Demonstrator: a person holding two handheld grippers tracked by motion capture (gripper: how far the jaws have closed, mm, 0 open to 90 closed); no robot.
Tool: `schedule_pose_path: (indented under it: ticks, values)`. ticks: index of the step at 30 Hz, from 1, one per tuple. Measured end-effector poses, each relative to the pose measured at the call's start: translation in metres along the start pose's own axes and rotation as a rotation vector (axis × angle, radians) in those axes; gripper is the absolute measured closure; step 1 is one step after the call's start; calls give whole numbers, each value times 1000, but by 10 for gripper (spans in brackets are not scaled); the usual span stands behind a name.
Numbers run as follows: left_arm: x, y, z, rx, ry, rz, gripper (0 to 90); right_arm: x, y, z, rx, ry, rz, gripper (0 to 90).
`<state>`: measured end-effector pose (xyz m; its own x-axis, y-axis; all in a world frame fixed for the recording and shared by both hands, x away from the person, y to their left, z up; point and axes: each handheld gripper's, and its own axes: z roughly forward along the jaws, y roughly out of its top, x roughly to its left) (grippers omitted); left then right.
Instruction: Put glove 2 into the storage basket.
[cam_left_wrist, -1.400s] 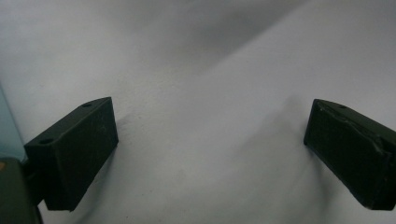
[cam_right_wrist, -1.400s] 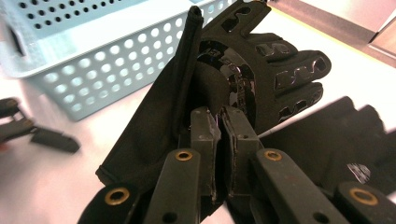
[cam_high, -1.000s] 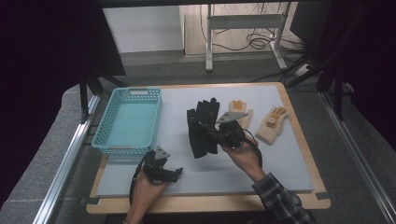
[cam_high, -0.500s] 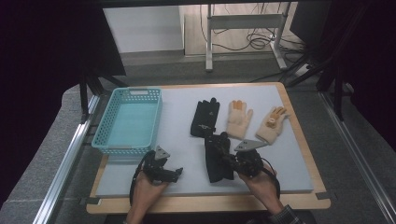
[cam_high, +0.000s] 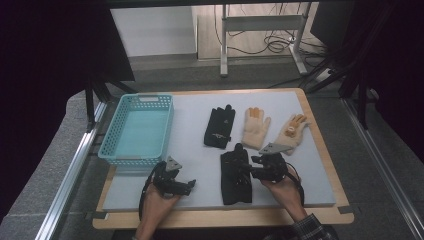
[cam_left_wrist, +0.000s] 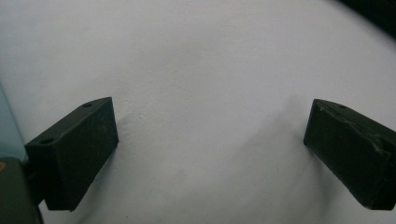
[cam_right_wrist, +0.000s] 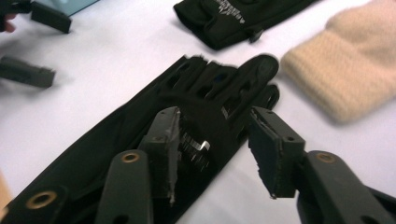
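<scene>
Near front edge, glove (flat)

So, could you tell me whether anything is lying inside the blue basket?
No, the blue basket shows a bare bottom in the high view.

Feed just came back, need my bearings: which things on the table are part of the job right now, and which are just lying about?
In the job:
- near black glove, flat on the mat
- right gripper, its jaws just opening, the glove between them, pads off it

Lying about:
- far black glove
- two beige gloves
- basket
- left gripper, open over bare mat
</scene>
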<state>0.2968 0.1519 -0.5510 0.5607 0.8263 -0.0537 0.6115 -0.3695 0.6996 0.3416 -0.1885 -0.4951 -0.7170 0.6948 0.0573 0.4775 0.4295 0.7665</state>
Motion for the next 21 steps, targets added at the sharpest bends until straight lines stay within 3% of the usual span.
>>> schedule_pose_path:
  ticks: [11,16,21]
  values:
    - [0,0,0,1,0,1,32,-21,42,35,-14,2,23,420]
    - [0,0,0,4,-1,5,32,-31,58,56,0,24,32,477]
    - [1,0,0,5,-1,6,31,-39,75,78,20,-11,3,574]
